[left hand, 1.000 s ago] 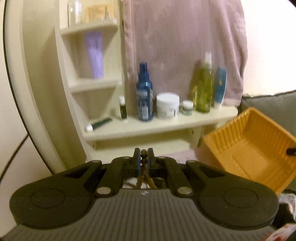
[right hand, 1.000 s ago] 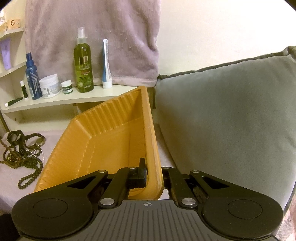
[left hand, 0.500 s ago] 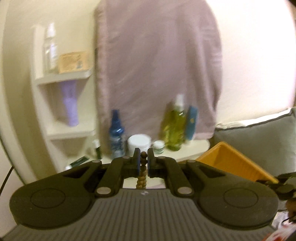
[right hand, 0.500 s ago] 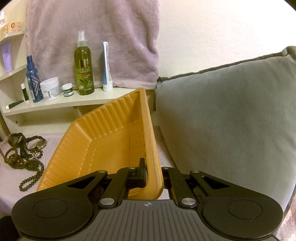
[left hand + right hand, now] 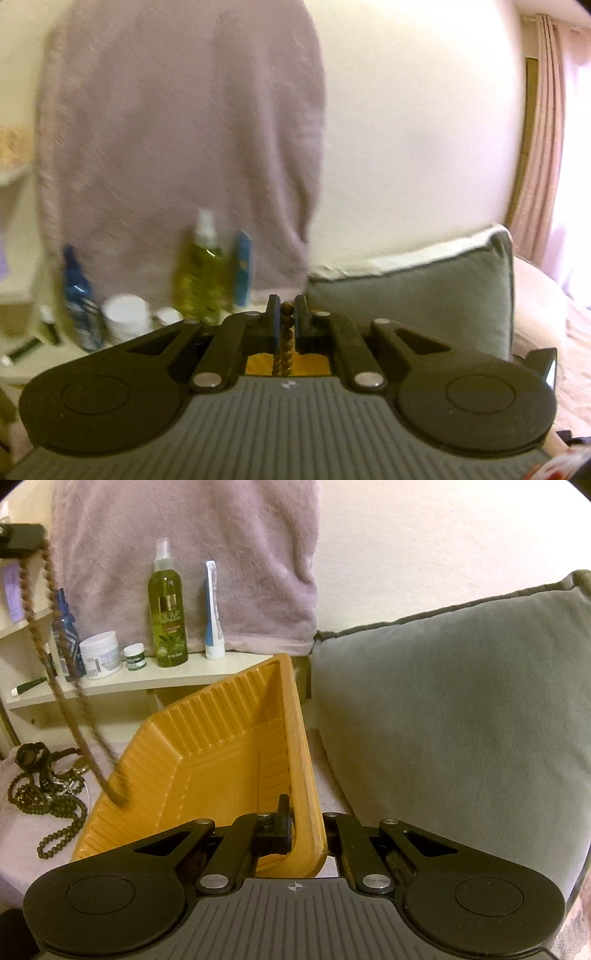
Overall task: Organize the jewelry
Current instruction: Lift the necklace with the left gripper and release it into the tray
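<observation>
While right gripper (image 5: 295, 825) clamps tray (image 5: 207, 746), left gripper (image 5: 286, 317) pinches necklace (image 5: 286, 332).

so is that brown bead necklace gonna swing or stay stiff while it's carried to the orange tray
Probably swings: the bead necklace hangs limp from the left hand-held gripper, blurred low down. Likely light, and should pool loosely in the orange tray.

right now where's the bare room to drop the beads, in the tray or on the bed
The orange tray, tilted up by the right gripper clamped on its rim, is bare inside; the bead necklace hanging from the left gripper dangles at its left rim. Left of the tray, the jewelry pile crowds the bed. The shelf is lined with bottles.
</observation>
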Demonstrator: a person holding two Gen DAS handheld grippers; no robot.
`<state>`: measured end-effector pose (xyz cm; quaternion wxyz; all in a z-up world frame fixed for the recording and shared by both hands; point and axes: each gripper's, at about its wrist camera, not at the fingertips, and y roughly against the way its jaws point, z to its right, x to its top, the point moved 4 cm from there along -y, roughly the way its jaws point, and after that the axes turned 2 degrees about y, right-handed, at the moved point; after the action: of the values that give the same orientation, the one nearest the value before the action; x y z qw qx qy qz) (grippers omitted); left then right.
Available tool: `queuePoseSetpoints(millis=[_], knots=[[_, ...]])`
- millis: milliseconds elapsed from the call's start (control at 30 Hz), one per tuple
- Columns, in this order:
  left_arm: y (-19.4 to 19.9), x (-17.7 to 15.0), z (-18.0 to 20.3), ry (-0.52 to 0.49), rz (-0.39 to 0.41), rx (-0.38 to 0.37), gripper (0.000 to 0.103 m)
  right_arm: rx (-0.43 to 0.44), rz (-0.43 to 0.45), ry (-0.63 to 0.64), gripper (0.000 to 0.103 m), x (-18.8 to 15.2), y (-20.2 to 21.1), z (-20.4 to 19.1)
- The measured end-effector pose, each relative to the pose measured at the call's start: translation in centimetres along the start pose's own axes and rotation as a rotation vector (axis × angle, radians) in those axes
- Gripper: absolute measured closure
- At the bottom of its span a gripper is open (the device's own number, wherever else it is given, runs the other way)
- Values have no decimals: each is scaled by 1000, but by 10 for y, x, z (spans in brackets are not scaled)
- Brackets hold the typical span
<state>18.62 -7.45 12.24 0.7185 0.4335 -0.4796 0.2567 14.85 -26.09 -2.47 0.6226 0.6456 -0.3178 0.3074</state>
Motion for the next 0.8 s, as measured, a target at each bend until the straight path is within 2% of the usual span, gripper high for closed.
queuePoseSetpoints(millis=[167, 300, 567, 800], knots=[[-28, -29, 17, 11, -99, -41, 97, 3, -4, 3, 99, 0, -1, 1], [-45, -52, 20, 20, -164, -47, 97, 5, -7, 2, 99, -2, -2, 1], [-61, -84, 17, 36, -262, -43, 97, 7, -7, 1, 99, -3, -4, 1], [-66, -98, 18, 20, -315, -34, 94, 7, -5, 1, 98, -4, -4, 1]])
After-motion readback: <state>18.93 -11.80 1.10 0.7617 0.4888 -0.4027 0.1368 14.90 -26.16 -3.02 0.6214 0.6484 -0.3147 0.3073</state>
